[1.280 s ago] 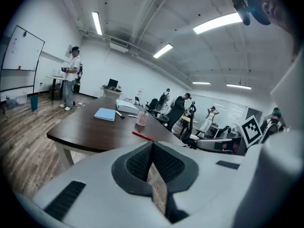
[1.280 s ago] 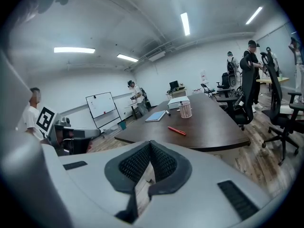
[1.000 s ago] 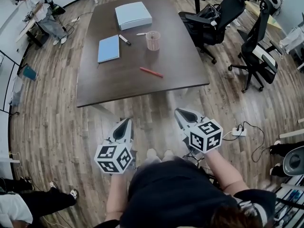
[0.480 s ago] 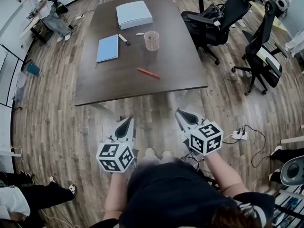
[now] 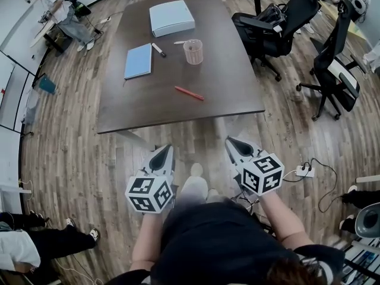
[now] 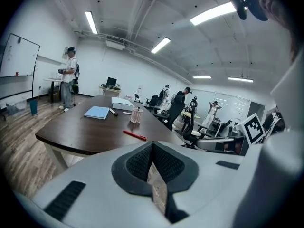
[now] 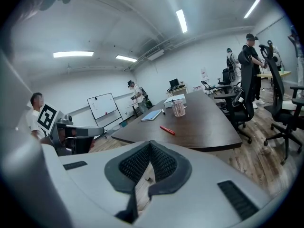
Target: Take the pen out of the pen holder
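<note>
Both tools are held low, well short of the table [image 5: 237,94]. The left gripper [image 5: 164,150] is seen closed, its dark pads brought together with nothing between them. The right gripper [image 5: 233,142] is likewise closed and empty.

The pen holder [image 5: 193,51], a pink mesh cup, is stood upright on the far half of the table. It is well apart from both grippers and ahead of them across the near edge. In the head view it is placed roughly between the two lines of reach, a little towards the left gripper's side, so neither hand is judged clearly nearer. Whether a pen is stood inside cannot be told, as the cup is too small in every view.

A red pen [image 5: 189,92] is laid flat between the holder and the near edge, its long axis slanted across the top. A black marker [image 5: 158,49] and a white pen [image 5: 179,42] are laid near the holder on its left. A blue notebook [image 5: 138,60] is set further left and a white box [image 5: 171,18] beyond.

Since the holder's mouth is turned upward, any pen in it is expected to be drawn out along a near-vertical axis, once the table is reached and one pair of jaws is opened
</note>
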Available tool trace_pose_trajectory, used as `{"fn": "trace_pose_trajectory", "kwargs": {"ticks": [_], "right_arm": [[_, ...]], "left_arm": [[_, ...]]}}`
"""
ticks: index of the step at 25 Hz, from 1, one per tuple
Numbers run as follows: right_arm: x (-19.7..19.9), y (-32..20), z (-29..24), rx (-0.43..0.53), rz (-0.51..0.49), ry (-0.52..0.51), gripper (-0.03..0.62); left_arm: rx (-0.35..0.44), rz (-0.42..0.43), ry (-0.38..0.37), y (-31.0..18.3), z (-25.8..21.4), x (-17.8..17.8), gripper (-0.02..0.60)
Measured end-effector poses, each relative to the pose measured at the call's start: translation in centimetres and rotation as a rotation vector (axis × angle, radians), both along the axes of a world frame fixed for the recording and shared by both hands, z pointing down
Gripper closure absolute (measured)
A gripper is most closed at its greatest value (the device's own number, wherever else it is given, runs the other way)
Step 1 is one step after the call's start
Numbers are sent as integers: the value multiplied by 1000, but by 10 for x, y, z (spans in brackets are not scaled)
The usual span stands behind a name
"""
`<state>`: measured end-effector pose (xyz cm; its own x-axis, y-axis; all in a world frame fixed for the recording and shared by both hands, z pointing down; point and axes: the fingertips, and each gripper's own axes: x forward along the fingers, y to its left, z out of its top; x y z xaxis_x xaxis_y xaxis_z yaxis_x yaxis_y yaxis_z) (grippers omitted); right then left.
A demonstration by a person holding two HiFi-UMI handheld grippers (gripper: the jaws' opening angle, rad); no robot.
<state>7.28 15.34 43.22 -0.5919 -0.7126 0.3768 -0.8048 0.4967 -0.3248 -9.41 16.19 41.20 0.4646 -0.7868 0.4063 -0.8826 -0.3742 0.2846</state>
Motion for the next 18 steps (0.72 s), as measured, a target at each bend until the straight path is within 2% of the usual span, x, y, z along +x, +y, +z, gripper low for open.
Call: {"fn": "trace_pose_trajectory", "kwargs": {"ticks": [10,18], "right_arm": [[-6,-42,3,-10,23,24,577],[-33,-103,3,-17,36,46,577]], "left_arm": [[29,99,18,-63,0,14,565],[47,145,4,-127,-3,-3,563]]}}
